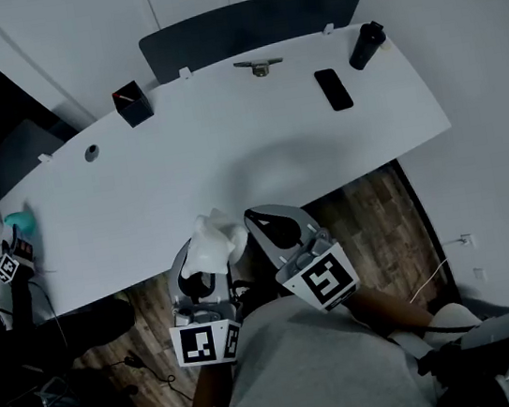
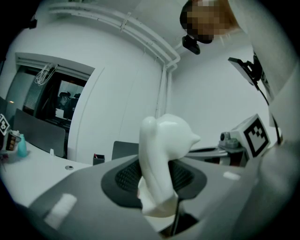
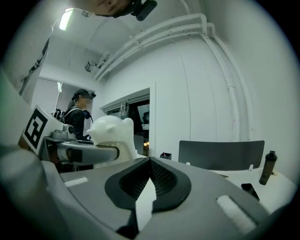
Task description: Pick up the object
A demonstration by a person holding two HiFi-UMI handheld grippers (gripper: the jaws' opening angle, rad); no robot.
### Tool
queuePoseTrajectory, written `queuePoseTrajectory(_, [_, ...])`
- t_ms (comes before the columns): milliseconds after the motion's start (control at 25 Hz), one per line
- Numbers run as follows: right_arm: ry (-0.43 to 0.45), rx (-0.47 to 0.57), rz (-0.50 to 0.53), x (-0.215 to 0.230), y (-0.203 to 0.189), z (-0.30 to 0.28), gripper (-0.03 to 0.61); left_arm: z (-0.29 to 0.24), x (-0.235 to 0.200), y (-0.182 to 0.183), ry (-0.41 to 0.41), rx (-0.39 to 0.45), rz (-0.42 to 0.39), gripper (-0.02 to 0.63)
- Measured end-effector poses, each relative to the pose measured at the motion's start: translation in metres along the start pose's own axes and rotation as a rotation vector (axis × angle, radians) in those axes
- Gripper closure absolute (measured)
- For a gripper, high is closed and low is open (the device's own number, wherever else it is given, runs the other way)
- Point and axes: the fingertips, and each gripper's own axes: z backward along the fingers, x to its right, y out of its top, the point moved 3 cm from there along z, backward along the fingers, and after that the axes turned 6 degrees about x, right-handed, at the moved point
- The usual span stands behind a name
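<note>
A white bear-shaped figure point(image 1: 217, 241) is held clear of the white table point(image 1: 256, 150), near its front edge. My left gripper point(image 1: 209, 263) is shut on the figure; in the left gripper view the white figure point(image 2: 161, 164) stands between the dark pads, its head pointing up. Just to the right is my right gripper point(image 1: 262, 225), shut with nothing in it; in the right gripper view its pads point(image 3: 150, 183) meet. That view also shows the white figure point(image 3: 112, 133) at left, above the left gripper's jaw.
On the table lie a black phone point(image 1: 333, 88), a black bottle point(image 1: 366, 44), a small metal fitting point(image 1: 259, 66), a black pen holder point(image 1: 132, 103) and a teal bottle point(image 1: 21, 223) at far left. A dark chair back point(image 1: 247, 26) stands behind. A person point(image 3: 77, 117) stands at left.
</note>
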Motion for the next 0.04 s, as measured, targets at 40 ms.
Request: queuePoseTrajectory(40, [-0.001,0.002,-0.002,-0.0006,0.0003,-0.0002,0.577,0.0004,-0.0004,-0.0001,0.000,0.001,0.001,0.466])
